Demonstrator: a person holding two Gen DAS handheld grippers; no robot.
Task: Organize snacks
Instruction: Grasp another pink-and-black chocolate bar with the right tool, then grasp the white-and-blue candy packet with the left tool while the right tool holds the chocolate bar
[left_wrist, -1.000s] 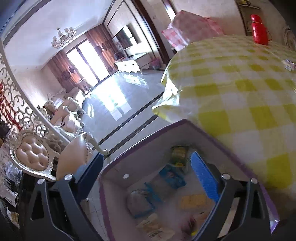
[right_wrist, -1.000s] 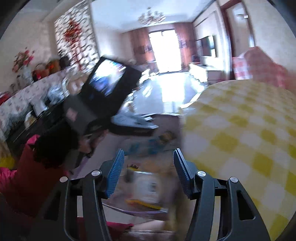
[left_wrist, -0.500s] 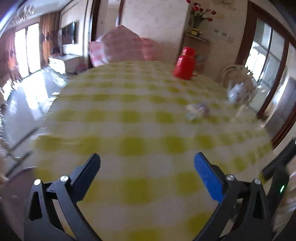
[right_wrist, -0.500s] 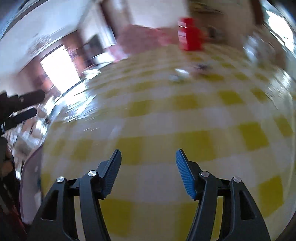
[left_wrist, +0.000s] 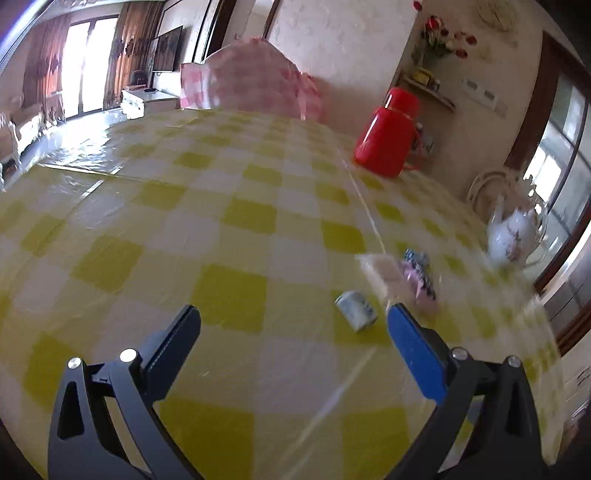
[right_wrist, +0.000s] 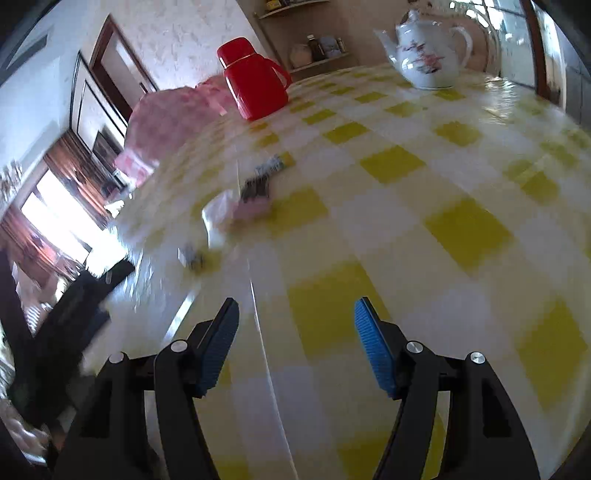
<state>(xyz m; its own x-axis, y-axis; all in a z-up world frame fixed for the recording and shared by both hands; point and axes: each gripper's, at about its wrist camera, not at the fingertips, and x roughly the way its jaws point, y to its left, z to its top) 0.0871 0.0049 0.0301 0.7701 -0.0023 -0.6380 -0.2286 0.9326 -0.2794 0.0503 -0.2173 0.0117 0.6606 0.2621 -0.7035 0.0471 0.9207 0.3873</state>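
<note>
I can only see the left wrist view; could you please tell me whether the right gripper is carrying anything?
Observer: No, the right gripper is empty. Its jaws are opening over the bare tablecloth.
Operator: Thank you. Is the blurred white thing at my far right a teapot?
Observer: Yes. The right wrist view shows it sharply: a white teapot with a floral print, upright, lid on.
Operator: Where do the snacks lie from the right gripper?
Observer: Ahead and to its left: the pink packet with a dark packet just beyond it.
</note>
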